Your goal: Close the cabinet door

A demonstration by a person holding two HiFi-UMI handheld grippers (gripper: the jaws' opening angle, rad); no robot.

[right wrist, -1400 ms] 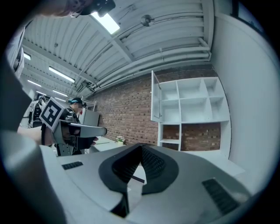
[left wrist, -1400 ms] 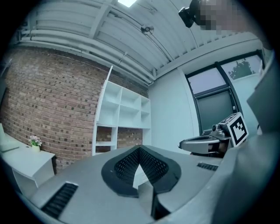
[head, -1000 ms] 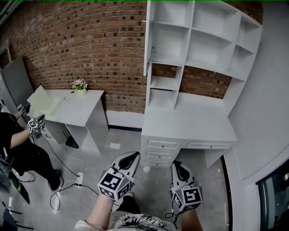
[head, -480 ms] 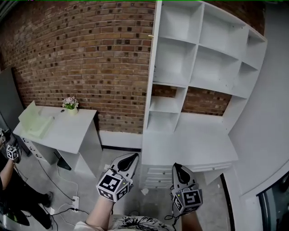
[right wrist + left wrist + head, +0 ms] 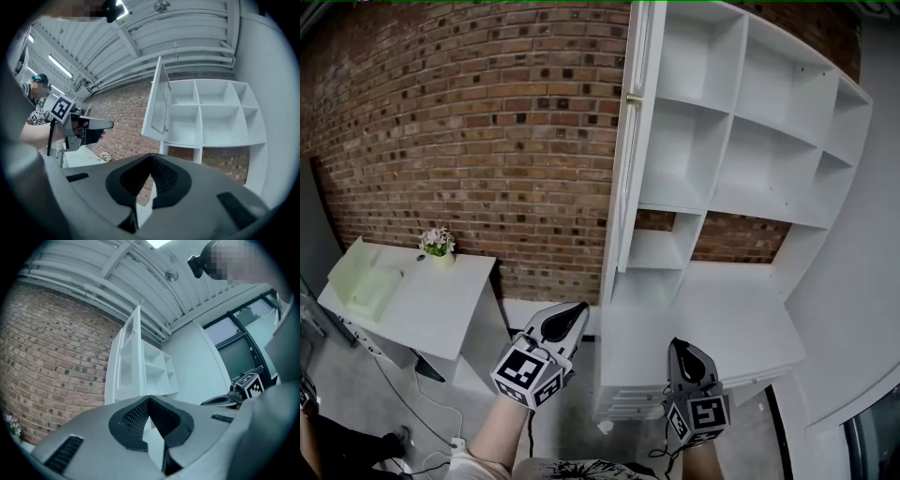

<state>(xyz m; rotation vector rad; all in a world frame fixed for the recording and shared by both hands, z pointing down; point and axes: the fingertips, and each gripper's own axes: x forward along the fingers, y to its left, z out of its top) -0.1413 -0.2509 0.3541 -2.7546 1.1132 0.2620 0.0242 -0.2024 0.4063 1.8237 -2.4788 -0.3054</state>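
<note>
The white cabinet door (image 5: 628, 141) stands open, swung out from the left edge of the white shelf unit (image 5: 750, 150) and seen nearly edge-on in the head view, with a small knob (image 5: 633, 97) on it. My left gripper (image 5: 572, 314) is shut and empty, held low, below and left of the door. Shut and empty too, my right gripper (image 5: 682, 349) hovers over the white desk top (image 5: 722, 319). The left gripper view has the door (image 5: 127, 362) far ahead above that gripper (image 5: 149, 398). From the right gripper (image 5: 151, 157) the door (image 5: 157, 101) is also distant.
A brick wall (image 5: 487, 122) runs behind the unit. To the left is a white side table (image 5: 422, 300) with a small flower pot (image 5: 438, 242) and a pale green object (image 5: 364, 281). Drawers (image 5: 628, 403) sit under the desk. Cables lie on the floor (image 5: 422, 412).
The shelf unit and open door have come closer and larger. Both grippers have moved forward and slightly up toward it. The seated person at the left has slid almost out of view.
</note>
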